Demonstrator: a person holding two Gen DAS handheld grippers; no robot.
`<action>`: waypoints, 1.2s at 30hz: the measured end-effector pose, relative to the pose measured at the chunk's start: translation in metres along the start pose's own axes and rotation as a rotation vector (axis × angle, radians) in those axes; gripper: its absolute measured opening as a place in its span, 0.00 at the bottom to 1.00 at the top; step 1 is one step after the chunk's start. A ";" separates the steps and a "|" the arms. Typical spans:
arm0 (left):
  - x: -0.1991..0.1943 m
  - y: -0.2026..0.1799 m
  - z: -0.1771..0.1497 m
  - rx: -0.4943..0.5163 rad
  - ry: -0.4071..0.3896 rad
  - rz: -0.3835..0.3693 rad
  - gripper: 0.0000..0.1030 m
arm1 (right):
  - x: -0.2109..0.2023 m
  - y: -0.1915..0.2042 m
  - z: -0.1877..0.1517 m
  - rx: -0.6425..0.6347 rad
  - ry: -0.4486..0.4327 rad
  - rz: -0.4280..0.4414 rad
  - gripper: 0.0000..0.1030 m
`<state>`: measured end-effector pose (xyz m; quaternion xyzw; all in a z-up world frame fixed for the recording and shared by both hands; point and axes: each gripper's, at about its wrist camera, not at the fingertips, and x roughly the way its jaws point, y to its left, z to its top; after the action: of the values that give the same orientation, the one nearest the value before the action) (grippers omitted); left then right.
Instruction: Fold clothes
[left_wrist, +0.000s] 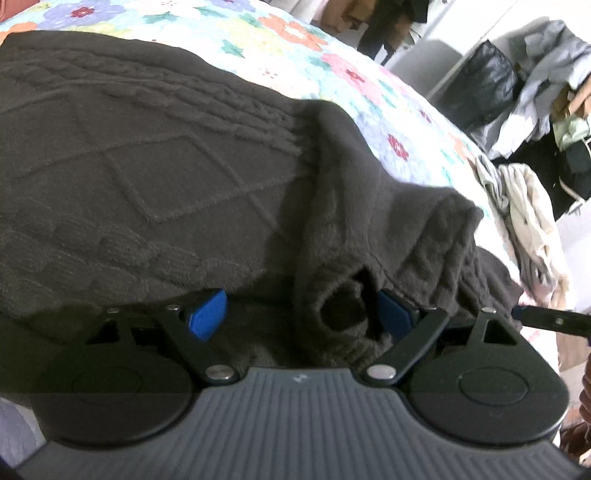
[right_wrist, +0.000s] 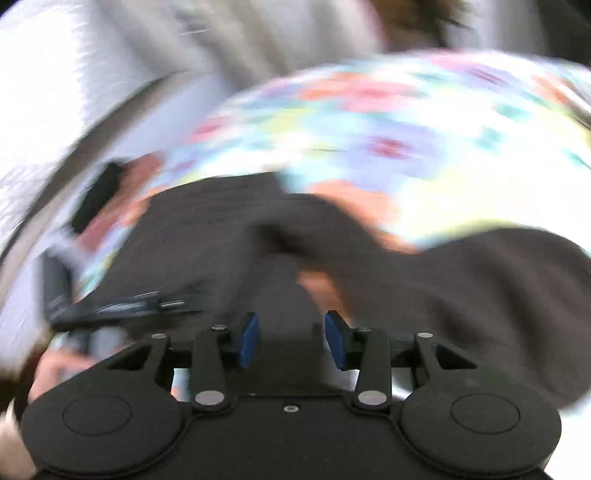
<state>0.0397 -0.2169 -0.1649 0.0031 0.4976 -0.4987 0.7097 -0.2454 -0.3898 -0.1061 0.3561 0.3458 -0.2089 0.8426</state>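
A dark brown cable-knit sweater (left_wrist: 147, 166) lies spread on a bed with a flower-patterned cover (left_wrist: 295, 48), one ribbed sleeve cuff (left_wrist: 343, 310) bunched toward the camera. The left gripper (left_wrist: 299, 314) stands wide apart, its blue pads (left_wrist: 205, 314) clear of the knit, with the cuff lying between them nearer the right-hand pad but not pinched. In the motion-blurred right wrist view, the right gripper (right_wrist: 291, 341) is part-way released above the same sweater (right_wrist: 461, 295), nothing caught between its pads (right_wrist: 249, 341).
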 end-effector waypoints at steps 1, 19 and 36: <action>-0.001 0.002 0.000 -0.007 -0.003 -0.003 0.85 | -0.005 -0.020 0.000 0.091 0.009 -0.048 0.45; 0.010 0.006 0.009 -0.027 -0.051 -0.068 0.85 | 0.040 -0.099 -0.005 0.540 -0.026 -0.159 0.26; -0.015 0.062 0.041 -0.131 -0.195 -0.063 0.85 | 0.085 0.173 0.284 -0.402 -0.233 -0.117 0.17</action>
<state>0.1129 -0.1960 -0.1641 -0.1072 0.4576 -0.4851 0.7374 0.0389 -0.4963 0.0551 0.1340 0.3010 -0.2239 0.9172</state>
